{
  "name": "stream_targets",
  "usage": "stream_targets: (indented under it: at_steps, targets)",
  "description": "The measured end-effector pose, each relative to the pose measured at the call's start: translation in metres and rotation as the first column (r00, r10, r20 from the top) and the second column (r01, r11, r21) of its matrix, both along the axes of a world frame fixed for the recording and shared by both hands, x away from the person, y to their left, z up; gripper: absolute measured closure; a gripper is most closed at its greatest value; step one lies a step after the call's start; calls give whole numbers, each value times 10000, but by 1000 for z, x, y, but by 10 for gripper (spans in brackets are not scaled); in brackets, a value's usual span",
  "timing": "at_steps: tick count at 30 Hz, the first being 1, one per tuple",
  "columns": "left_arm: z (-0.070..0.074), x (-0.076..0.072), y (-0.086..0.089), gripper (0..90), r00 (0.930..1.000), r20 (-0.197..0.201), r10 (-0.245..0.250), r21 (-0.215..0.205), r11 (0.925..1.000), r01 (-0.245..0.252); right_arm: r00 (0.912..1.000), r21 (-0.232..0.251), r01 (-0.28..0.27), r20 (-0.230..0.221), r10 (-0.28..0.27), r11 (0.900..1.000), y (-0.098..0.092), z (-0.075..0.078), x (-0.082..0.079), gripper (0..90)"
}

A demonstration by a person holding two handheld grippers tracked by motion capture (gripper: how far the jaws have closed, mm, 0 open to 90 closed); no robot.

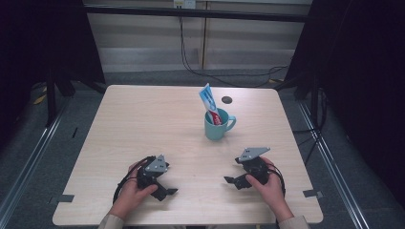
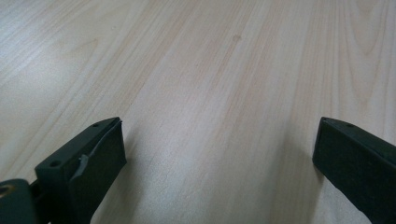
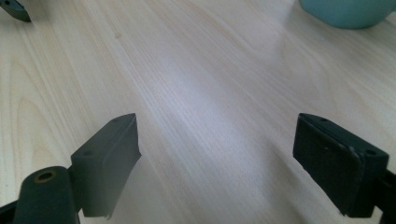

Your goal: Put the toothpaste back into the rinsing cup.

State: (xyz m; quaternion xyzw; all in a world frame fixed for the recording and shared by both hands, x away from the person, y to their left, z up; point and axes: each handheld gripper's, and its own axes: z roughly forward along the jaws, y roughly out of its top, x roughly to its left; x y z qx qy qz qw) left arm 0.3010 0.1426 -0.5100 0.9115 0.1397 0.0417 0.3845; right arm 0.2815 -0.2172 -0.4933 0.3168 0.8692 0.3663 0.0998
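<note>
Toward the far middle of the pale wood-grain table (image 1: pixel 143 119) stood a teal mug (image 1: pixel 216 128) with a loop handle, and a toothpaste tube (image 1: pixel 210 102) of blue, white and red leaned upright inside it. Near the front edge, well apart from the mug, the left gripper (image 1: pixel 167 190) and the right gripper (image 1: pixel 231 180) rested low over the smooth tabletop, each with its matte black jaws spread wide and holding nothing.
</note>
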Motion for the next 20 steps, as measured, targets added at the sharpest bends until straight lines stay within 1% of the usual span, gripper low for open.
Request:
stream_targets:
  at_steps: [1, 4, 6, 8, 9, 11, 12, 14, 17, 20]
  targets:
    - [0, 0, 0, 20, 10000, -3, -1, -1, 10000, 1, 10000, 17, 29, 6, -29, 10000, 0, -2, 0, 141]
    - [0, 0, 0, 20, 10000, -1, 0, -2, 10000, 0, 9999, -149, 135, 14, -135, 9998, -2, -5, -1, 141]
    - [0, 0, 0, 20, 10000, -4, 3, -6, 10000, -3, 9999, -119, 146, 1, -146, 9998, -3, -9, -2, 141]
    - [0, 0, 0, 20, 10000, -2, -2, -1, 10000, 2, 9999, -312, 166, 41, -165, 9994, -3, -12, -2, 139]
    - [0, 0, 0, 20, 10000, -2, -1, 0, 10000, 1, 9997, -283, 207, 116, -204, 9994, -3, -13, -3, 139]
    - [0, 0, 0, 20, 10000, -2, -1, -1, 10000, 1, 9996, -167, 240, 121, -238, 9996, -3, -14, -3, 141]
    - [0, 0, 0, 20, 10000, -1, -4, 1, 10000, 4, 9996, -220, 234, 163, -231, 9995, -4, -14, -3, 139]
    - [0, 0, 0, 20, 10000, -2, -1, -2, 10000, 1, 9995, -171, 248, 196, -245, 9995, -4, -14, -3, 136]
    - [0, 0, 0, 20, 10000, -1, -5, 2, 10000, 5, 9986, 71, 362, 390, -364, 9993, -5, -17, -5, 130]
    - [0, 0, 0, 20, 10000, -7, -1, 1, 10000, 1, 9983, 88, 408, 402, -412, 9991, -5, -18, -5, 129]
